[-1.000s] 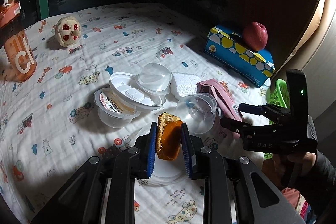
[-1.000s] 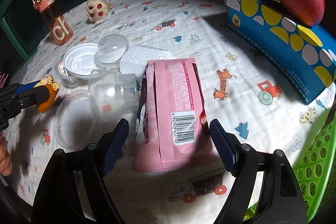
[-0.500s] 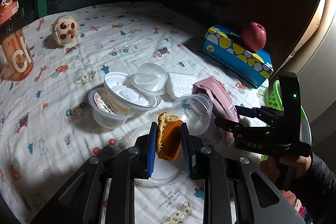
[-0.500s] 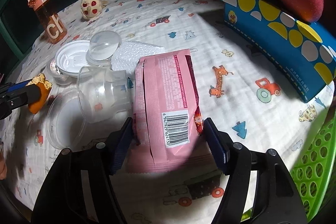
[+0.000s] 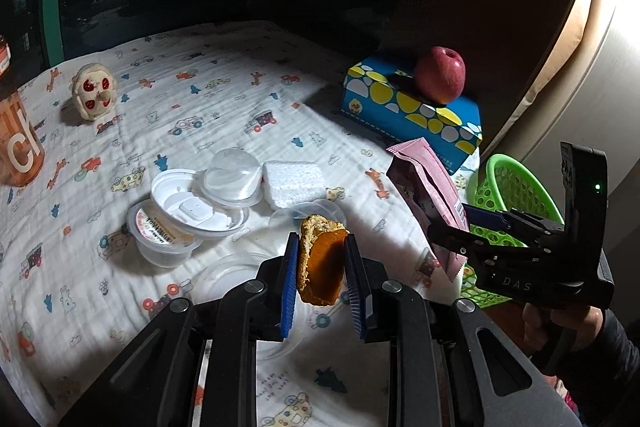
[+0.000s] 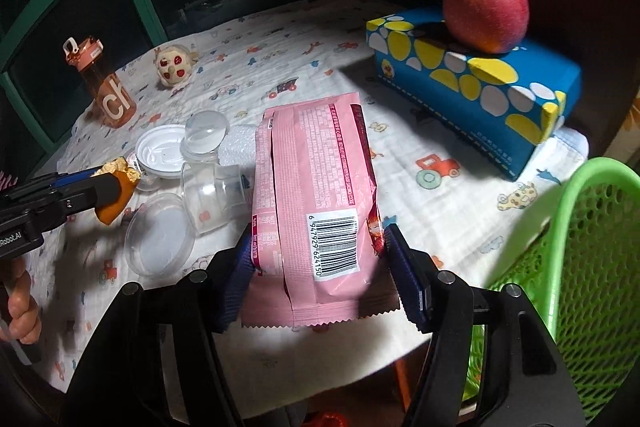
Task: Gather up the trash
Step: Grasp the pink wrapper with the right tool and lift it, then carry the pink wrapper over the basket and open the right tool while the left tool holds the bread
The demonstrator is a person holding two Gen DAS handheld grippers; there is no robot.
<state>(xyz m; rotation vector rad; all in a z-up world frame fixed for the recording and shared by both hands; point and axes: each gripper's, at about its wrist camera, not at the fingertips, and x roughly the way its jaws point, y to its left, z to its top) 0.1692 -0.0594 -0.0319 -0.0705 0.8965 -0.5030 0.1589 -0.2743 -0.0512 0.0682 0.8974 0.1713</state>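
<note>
The left gripper (image 5: pixel 321 269) is clamped on a piece of bread (image 5: pixel 320 261). The piece has an orange-brown crust on one side and a pale, crumbly bitten edge at the top; it stands upright between the blue pads and is clear of the cloth-covered table (image 5: pixel 224 115)

The right gripper (image 6: pixel 320 259) is clamped on a pink snack wrapper (image 6: pixel 316 195), both pads pressing its long edges near the lower end. The wrapper is flat and rectangular, with fine print, a white barcode panel and a serrated bottom seam. It projects forward from the pads, lifted off the table

Ahead and to the left of the left gripper: a clear cup (image 5: pixel 164 241) with a printed label, a white lid (image 5: pixel 196 207) resting on it, a clear dome lid (image 5: pixel 232 179) and a white textured block (image 5: pixel 292 179). A clear flat lid (image 6: pixel 160 239) lies just beside a tipped clear cup (image 6: pixel 212 195), to the left of the wrapper

A green basket (image 6: pixel 576 267) stands immediately right of the right gripper. Beyond it, a blue box (image 6: pixel 480 83) with yellow and white spots carries a red apple (image 6: pixel 486 7)

An orange bottle (image 6: pixel 106 87) and a small plush toy (image 6: pixel 174 67) stand at the far left
</note>
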